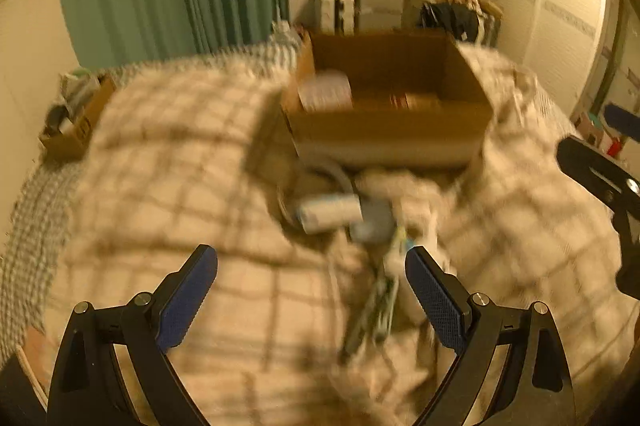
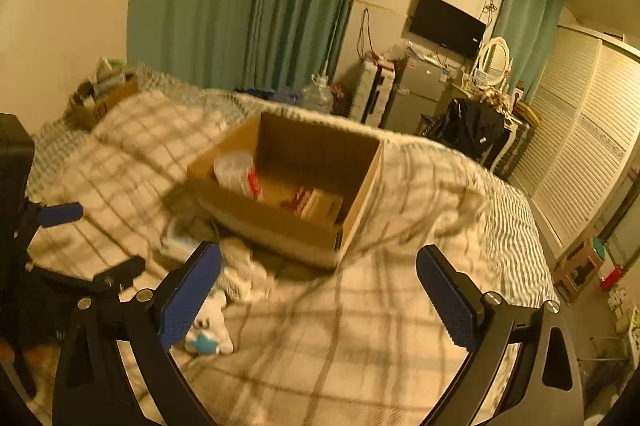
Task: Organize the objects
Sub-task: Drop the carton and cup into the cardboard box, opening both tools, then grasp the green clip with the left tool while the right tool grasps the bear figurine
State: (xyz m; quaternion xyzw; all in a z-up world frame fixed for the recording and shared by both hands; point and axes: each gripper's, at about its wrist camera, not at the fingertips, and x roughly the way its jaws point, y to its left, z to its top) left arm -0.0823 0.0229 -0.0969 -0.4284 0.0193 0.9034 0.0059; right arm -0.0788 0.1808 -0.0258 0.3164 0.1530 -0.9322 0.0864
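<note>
Both tongs stand wide open and hold nothing: the left tongs (image 1: 311, 284) hover over the loose pile, the right tongs (image 2: 318, 290) beside it. The pile lies on the checked bed cover (image 2: 360, 326), touching the open brown cardboard box (image 2: 296, 193). Nearest is a white cylindrical bottle (image 1: 330, 211) on its side; it looks light, rigid and likely smooth, so a grip across mid-body seems soundest. The small white-and-blue plush toy (image 2: 210, 326) looks soft and should take a grip anywhere. Blur obscures the rest.
</note>
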